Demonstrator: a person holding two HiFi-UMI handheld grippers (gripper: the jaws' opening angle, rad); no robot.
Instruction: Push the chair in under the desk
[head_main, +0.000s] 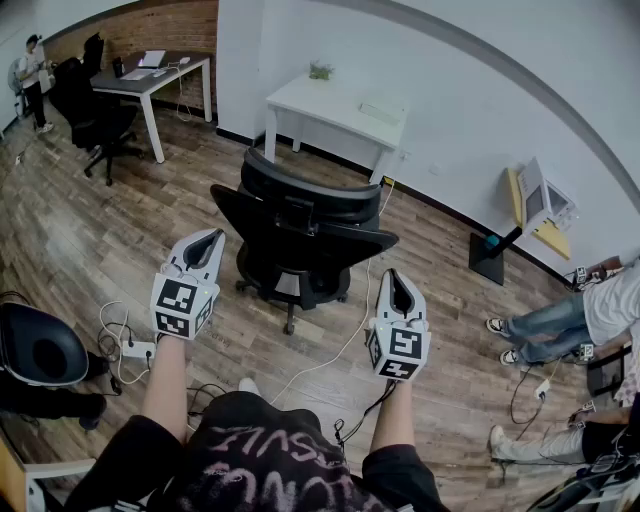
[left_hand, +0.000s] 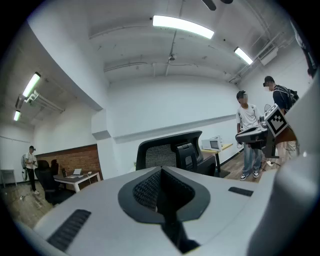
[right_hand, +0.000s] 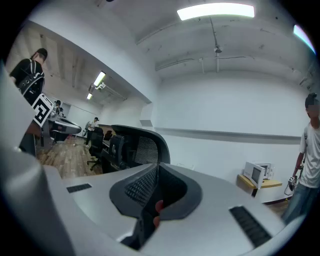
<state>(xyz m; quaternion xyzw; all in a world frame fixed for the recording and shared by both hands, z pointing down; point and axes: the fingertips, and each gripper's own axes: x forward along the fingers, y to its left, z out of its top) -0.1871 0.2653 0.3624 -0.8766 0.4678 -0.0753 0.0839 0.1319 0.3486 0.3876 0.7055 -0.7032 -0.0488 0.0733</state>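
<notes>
A black office chair (head_main: 300, 232) stands on the wood floor, its back toward me, a little in front of the white desk (head_main: 338, 108) by the wall. My left gripper (head_main: 212, 238) is shut and empty, just left of the chair's backrest and apart from it. My right gripper (head_main: 391, 277) is shut and empty too, just right of the chair's back. In the left gripper view the chair's mesh headrest (left_hand: 170, 154) rises beyond the closed jaws. In the right gripper view the chair back (right_hand: 135, 146) shows left of centre.
A second black chair (head_main: 92, 112) and a grey desk (head_main: 150, 82) stand at the far left. Cables and a power strip (head_main: 138, 350) lie on the floor by my left arm. People's legs (head_main: 545, 325) are at the right. A stand with a monitor (head_main: 520, 215) is right of the white desk.
</notes>
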